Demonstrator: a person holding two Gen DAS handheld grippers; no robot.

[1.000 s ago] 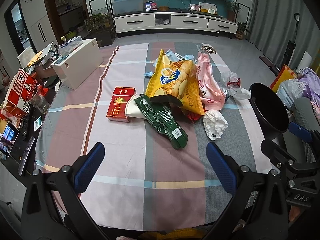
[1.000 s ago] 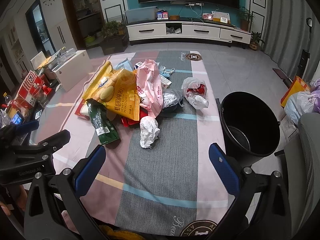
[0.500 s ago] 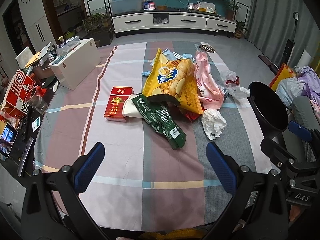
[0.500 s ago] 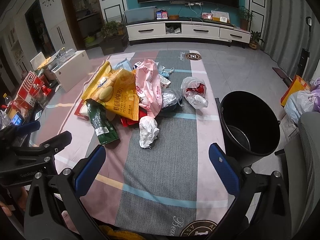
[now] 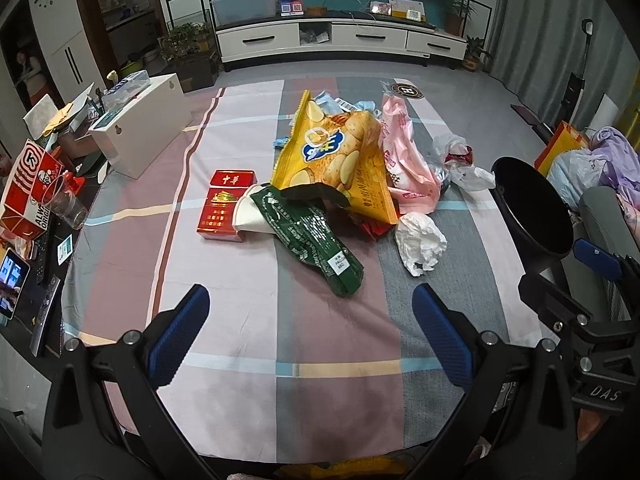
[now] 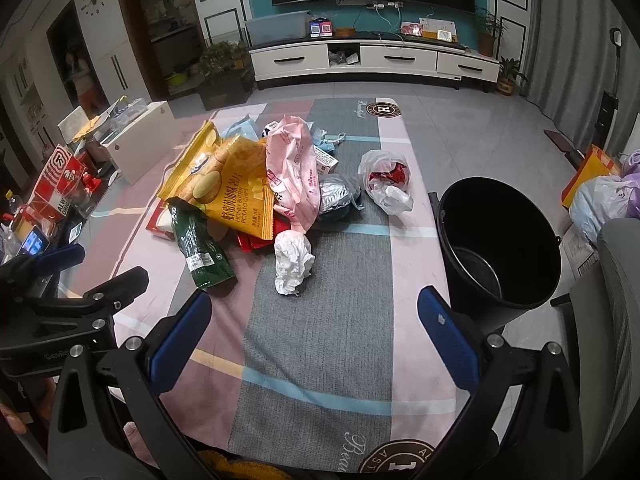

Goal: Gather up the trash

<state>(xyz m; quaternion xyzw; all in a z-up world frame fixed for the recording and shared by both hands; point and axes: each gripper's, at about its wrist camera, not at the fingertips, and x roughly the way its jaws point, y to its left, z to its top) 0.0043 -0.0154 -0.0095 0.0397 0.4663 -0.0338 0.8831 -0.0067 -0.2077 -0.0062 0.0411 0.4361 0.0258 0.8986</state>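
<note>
A white TV cabinet [image 6: 372,60] is standing against the teal wall [image 6: 260,4]; grey curtains [image 6: 576,20] are hanging right; grey floor tiles [image 6: 472,120] are showing.

We see only part of the red carton [image 5: 224,208]: the white paper and the green wrapper [image 5: 308,240] lie over its right end. The yellow chip bag [image 5: 340,160] hides most of the small red wrappers under it. The black bucket [image 5: 532,208] shows only its rim in the left wrist view, so its inside is hidden there. Print on the pink bag [image 6: 292,168] is too small for us to read.
</note>
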